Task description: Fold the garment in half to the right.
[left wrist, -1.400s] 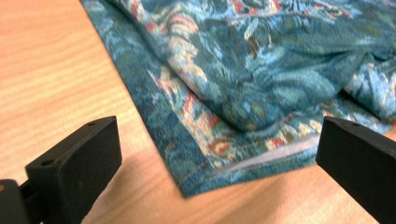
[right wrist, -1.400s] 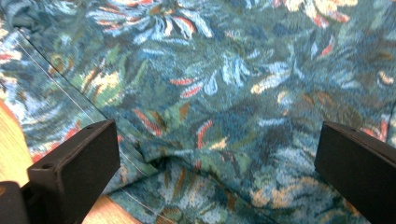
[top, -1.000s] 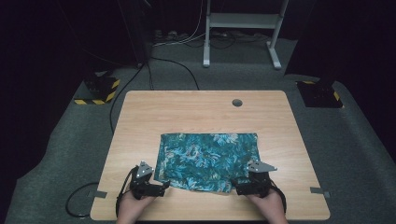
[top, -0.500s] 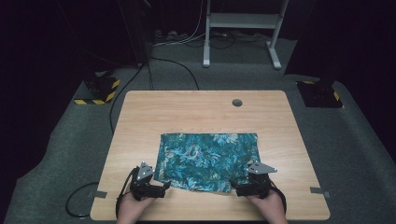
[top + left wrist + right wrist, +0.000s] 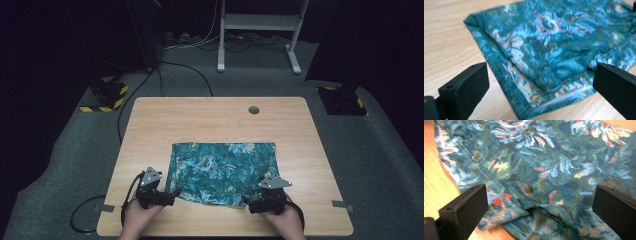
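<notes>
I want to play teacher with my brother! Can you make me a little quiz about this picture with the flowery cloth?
1. True or false: the teal flowered cloth lies on the wooden table.
2. Are the left gripper jaws open or shut?
3. Which edge of the cloth is the right gripper at: A far, B near?

Key: 1 true. 2 open. 3 B.
</notes>
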`<state>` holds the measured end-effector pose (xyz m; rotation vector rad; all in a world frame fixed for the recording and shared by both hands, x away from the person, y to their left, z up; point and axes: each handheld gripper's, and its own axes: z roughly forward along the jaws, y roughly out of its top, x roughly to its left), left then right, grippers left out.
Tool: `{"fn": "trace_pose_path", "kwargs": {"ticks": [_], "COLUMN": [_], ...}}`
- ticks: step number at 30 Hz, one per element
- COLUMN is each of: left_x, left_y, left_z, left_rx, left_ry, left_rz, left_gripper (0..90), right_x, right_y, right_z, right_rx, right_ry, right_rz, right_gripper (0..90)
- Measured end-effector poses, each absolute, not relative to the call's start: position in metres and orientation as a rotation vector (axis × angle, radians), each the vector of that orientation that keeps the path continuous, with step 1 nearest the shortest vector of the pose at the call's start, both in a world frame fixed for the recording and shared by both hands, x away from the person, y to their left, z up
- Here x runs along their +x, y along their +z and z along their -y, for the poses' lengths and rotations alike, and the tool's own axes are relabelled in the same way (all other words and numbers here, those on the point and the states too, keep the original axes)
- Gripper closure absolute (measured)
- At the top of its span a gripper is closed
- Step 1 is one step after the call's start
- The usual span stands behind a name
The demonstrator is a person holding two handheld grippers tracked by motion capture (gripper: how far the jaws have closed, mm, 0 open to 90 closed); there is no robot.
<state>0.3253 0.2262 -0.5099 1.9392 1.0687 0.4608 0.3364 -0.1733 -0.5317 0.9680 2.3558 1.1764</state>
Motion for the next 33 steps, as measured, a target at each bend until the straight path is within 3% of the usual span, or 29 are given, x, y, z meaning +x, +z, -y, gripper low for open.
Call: {"fn": "trace_pose_path", "kwargs": {"ticks": [16, 33], "left_x": [0.365, 0.407], "left_y": [-0.486, -0.490], "left_z": [-0.241, -0.242], "left_rx": [1.875, 1.866], "left_ry": [0.448, 0.409], "left_rz": [-1.100, -1.137], "left_gripper": [1.2, 2.7], "right_x": [0.333, 0.336], "right_y": [-0.510, -0.504], "right_z": [0.124, 0.071], "right_rx": [0.866, 0.828], "right_ry": [1.237, 1.295], "right_rz": [-2.414, -2.449], "right_gripper": [0.1, 0.4]}}
